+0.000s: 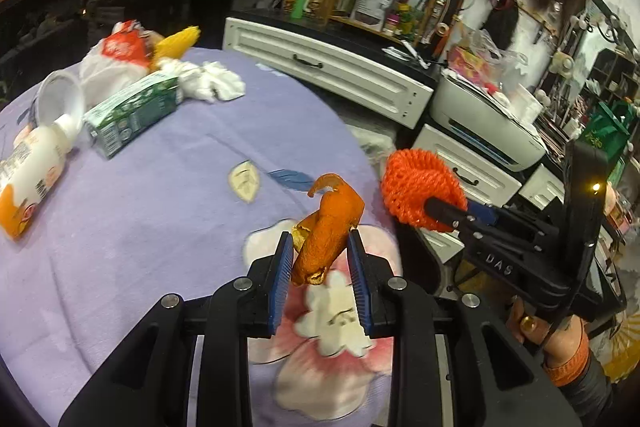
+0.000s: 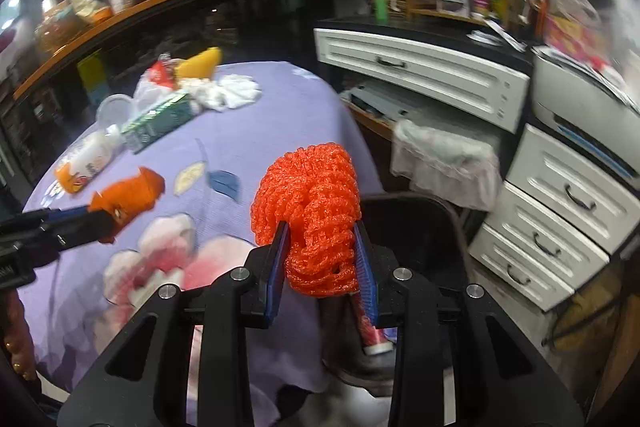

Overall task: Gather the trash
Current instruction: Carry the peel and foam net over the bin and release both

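lilac floral cloth (image 1: 160,211) covers your table. from the left wrist camera, your left gripper (image 1: 322,259) is clamped on a curl of orange peel (image 1: 326,231) above the table's near edge. a green carton (image 1: 132,113), a white bottle (image 1: 32,167) and crumpled tissue (image 1: 212,81) lie at the far-left corner.

from the right wrist camera, your right gripper (image 2: 320,251) is clamped on an orange mesh net (image 2: 316,215) past the table's right edge, above a dark bin (image 2: 416,223).

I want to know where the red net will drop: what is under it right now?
Under the red net held in the right tongs is a dark bin, with a tube inside. The net and tongs hide the rest of the bin's contents.
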{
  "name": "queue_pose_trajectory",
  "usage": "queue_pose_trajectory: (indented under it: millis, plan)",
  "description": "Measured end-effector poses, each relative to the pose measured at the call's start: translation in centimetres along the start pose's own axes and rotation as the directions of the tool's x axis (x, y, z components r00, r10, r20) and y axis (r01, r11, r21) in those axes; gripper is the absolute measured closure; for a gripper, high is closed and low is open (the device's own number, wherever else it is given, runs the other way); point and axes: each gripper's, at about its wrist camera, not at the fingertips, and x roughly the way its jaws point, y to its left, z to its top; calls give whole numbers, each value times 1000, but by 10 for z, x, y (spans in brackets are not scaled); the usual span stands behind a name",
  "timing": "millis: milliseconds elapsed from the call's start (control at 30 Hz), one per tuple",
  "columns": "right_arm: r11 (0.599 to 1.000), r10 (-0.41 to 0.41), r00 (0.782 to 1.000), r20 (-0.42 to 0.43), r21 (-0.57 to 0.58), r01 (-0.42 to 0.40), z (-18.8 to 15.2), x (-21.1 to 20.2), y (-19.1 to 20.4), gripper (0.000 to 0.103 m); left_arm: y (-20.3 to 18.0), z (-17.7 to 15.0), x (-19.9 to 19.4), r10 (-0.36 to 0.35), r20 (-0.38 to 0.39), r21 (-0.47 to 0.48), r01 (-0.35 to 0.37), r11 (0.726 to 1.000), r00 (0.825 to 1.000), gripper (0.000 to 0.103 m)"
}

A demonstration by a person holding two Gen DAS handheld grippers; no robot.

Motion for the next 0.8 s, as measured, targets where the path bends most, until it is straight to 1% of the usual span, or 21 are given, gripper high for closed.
queue_pose_trajectory:
  millis: [233, 333, 533, 800]
  plan:
    - [994, -60, 997, -45, 85, 63, -24, 13, -45, 71, -36, 10, 18, -43, 1, 53, 43, 998, 999, 75]
    - [990, -75, 993, -91, 111, 85, -38, 29, -62, 71, -50, 14, 28, -58, -6, 71, 58, 996, 998, 75]
    - [982, -82, 983, -165, 152, 108, -59, 62, -82, 70, -68, 16, 49, -66, -37, 96, 70, 993, 997, 75]
    - [972, -86, 971, -224, 195, 131, -78, 91, -101, 70, -83, 8, 70, -69, -84, 123, 79, 989, 994, 75]
